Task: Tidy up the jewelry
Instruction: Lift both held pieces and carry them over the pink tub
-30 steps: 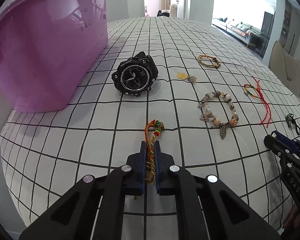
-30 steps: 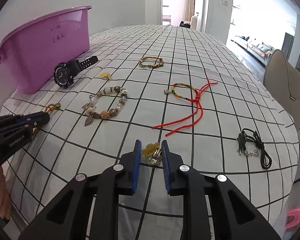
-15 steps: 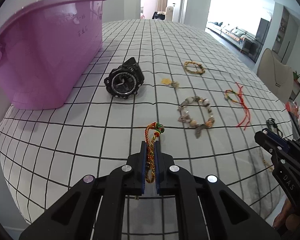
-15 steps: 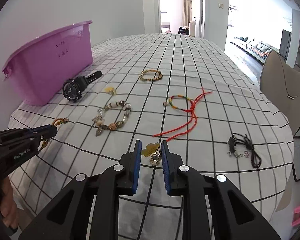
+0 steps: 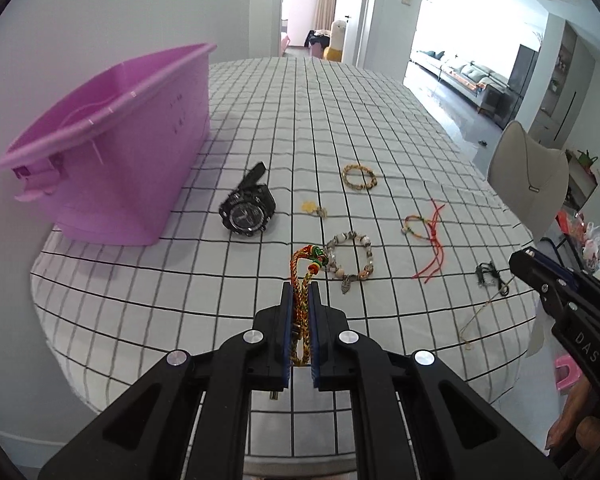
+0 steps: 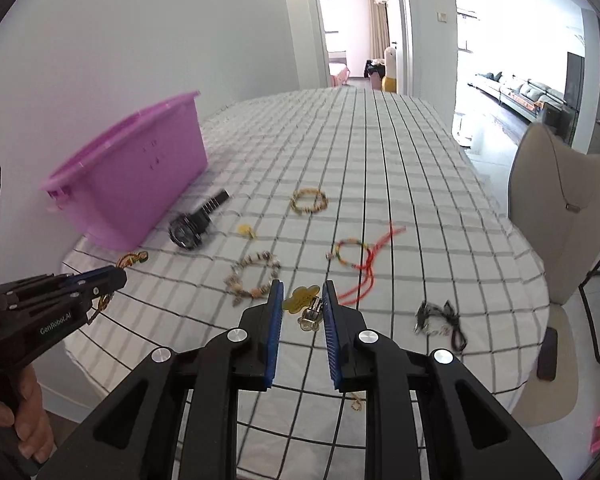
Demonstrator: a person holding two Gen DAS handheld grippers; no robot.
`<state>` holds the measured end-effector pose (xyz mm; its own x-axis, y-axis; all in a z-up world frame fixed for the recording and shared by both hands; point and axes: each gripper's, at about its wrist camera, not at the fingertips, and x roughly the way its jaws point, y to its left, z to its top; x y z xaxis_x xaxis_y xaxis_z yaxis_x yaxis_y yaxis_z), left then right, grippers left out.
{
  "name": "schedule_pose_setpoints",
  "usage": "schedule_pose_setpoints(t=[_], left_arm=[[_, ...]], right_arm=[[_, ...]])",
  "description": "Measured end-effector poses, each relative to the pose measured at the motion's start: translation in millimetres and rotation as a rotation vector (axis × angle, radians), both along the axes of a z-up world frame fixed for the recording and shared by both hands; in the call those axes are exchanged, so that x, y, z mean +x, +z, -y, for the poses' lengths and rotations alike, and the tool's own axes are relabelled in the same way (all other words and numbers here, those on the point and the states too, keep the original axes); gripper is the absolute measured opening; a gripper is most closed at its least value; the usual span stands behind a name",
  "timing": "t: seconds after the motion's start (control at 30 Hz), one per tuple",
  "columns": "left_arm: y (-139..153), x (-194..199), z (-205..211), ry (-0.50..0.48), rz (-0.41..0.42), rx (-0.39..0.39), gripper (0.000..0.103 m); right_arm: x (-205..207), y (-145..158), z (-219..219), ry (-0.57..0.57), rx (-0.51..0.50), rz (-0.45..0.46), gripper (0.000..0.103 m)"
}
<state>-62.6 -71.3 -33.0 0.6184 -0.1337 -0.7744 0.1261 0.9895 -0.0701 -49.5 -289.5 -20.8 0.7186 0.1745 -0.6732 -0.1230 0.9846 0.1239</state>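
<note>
My left gripper [image 5: 300,292] is shut on an orange braided bracelet [image 5: 305,268] and holds it above the checked tablecloth [image 5: 260,128]. My right gripper [image 6: 302,292] is shut on a yellow pendant with a metal clasp [image 6: 300,302], lifted off the cloth; a thin gold chain [image 5: 482,312] hangs below it. The pink bin [image 5: 112,152] stands at the left. On the cloth lie a black watch [image 5: 247,211], a beaded bracelet [image 5: 350,258], a yellow charm [image 5: 314,208], a woven bracelet [image 5: 359,177] and a red cord bracelet [image 5: 424,236].
A black cord necklace [image 5: 490,274] lies near the right edge of the table. A beige chair [image 6: 560,216] stands at the right side. A grey wall is behind the bin. The table's near edge curves just below both grippers.
Both grippers have risen and pulled back from the table with their pieces. The orange bracelet has come off the cloth. More of the room now shows.
</note>
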Motion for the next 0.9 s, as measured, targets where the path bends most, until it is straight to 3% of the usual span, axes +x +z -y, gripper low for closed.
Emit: schedule_pose_setpoints(t=[0.4, 0.6, 0.9], left_arm=[[89, 2, -45, 0.089, 0.072, -0.024, 0.007], [111, 27, -86, 0.118, 0.101, -0.023, 0.007], [140, 96, -178, 0.138, 0.153, -0.019, 0.007]], right_arm=[[30, 94, -44, 0.138, 0.025, 0.063, 0.019], [70, 126, -94, 0.181, 0.071, 0.097, 0.019], [144, 160, -191, 0.221, 0.104, 0.144, 0.019]])
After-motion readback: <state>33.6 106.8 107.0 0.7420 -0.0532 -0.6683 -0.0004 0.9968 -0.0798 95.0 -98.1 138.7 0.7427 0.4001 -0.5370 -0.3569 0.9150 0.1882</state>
